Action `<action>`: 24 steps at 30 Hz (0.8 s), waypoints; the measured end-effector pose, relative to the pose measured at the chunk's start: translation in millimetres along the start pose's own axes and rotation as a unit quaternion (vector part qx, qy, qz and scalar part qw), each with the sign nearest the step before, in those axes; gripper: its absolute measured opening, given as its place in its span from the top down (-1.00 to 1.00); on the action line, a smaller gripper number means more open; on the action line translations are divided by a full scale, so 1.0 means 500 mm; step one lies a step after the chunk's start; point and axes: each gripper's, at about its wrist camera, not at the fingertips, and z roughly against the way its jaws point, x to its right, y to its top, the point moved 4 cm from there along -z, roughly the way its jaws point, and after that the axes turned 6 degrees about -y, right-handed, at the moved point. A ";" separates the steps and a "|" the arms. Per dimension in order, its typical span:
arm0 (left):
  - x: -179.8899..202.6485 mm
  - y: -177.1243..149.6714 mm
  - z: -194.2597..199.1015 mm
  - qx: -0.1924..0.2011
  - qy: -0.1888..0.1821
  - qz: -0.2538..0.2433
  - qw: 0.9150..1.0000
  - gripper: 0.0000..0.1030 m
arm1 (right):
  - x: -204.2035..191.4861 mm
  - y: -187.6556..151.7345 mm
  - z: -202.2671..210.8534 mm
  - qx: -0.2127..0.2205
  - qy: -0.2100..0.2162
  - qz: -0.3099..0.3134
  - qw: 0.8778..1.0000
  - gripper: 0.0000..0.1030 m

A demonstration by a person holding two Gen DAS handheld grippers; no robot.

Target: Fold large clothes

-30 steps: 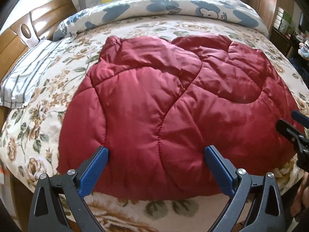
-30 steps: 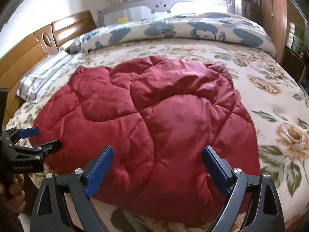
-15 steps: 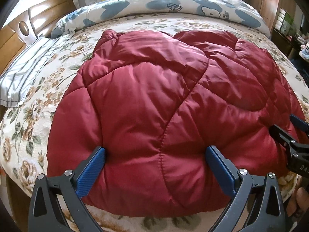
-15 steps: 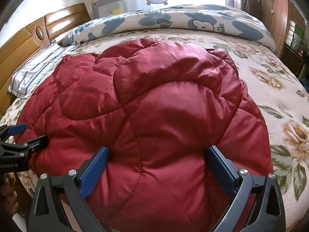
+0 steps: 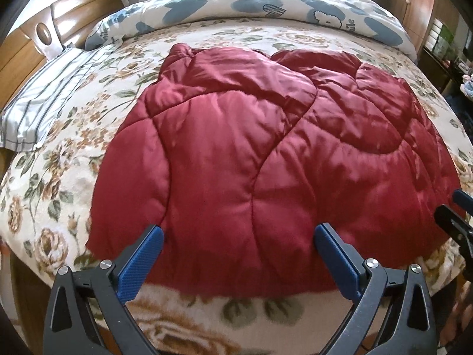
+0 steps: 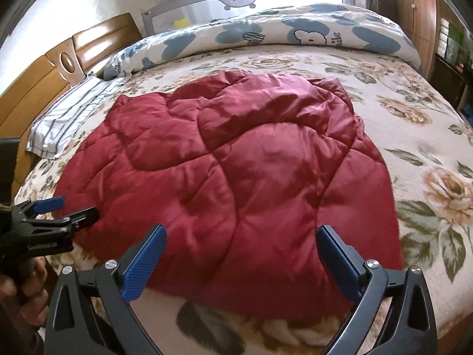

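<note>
Both grippers, left gripper (image 5: 238, 259) and right gripper (image 6: 241, 261), spread wide, empty: pinch red quilted garment (image 5: 266, 162) hem at bed's near edge evenly.

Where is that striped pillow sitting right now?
The striped pillow lies at the far left of both views, on the floral bedspread against the wooden headboard, left of the red quilted garment and just below the rolled blue-patterned duvet.

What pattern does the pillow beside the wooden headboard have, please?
The pillow is white with thin dark stripes, clearest in the left wrist view.
</note>
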 end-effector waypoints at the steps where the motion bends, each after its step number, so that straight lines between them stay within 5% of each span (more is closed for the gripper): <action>1: -0.002 -0.004 0.005 -0.001 0.002 -0.001 1.000 -0.99 | -0.001 -0.005 0.009 0.001 0.000 0.004 1.000 -0.97; 10: 0.009 -0.053 0.036 -0.012 0.060 -0.040 0.997 -0.99 | -0.037 -0.071 0.028 -0.033 0.004 0.042 0.999 -0.97; 24: 0.011 -0.055 0.125 0.007 0.062 -0.047 0.997 -0.99 | -0.059 -0.030 0.121 -0.007 0.016 0.069 0.997 -0.97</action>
